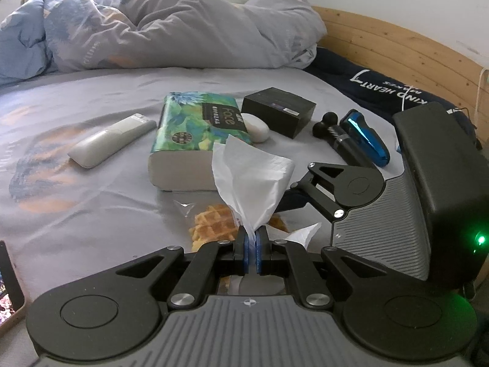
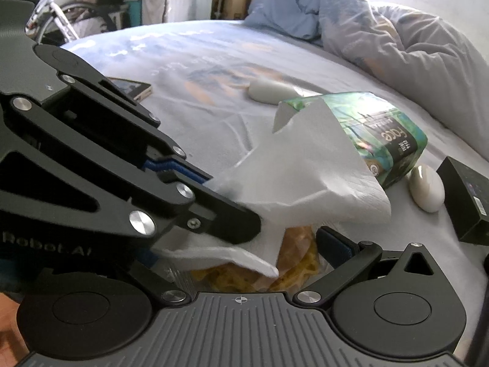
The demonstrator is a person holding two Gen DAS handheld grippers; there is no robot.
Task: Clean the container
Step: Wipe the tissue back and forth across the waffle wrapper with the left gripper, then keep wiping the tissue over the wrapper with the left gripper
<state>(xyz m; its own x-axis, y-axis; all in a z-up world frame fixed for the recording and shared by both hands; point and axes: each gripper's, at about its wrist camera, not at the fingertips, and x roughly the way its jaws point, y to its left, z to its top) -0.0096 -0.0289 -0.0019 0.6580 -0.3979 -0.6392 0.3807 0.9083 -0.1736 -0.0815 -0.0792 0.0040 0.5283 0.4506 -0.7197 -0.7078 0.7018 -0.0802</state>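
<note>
White and thin, the tissue (image 1: pixel 249 177) stands up from our left tongs (image 1: pixel 251 255), which are squeezed together on its bottom end between the blue pads (image 1: pixel 243 252). The tissue fans out wide above them. Right under it, on the grey bed sheet (image 1: pixel 91 189), lies a clear plastic bag of waffles (image 1: pixel 214 227). We see no other container, so we cannot tell for sure which thing is the one to clean.

From the right side, our right tongs (image 2: pixel 305 246) sit low over that bag of waffles. One blue pad (image 2: pixel 333 244) shows on the right, but the other one is hidden behind the tissue and the left tongs, so we cannot tell if they are apart or together.

Behind the tissue rests a green pack of tissues (image 1: pixel 195 128). To its left lies a grey remote (image 1: pixel 111 139). To its right sits a white oval case (image 1: pixel 256 127), touching a black box (image 1: pixel 278 110). Further right are a small black tool (image 1: pixel 333 136) and a blue shaver (image 1: pixel 365 139), side by side. A phone (image 1: pixel 9 278) lies at the left edge. A crumpled blanket (image 1: pixel 171 27) is piled at the far side of the bed.
</note>
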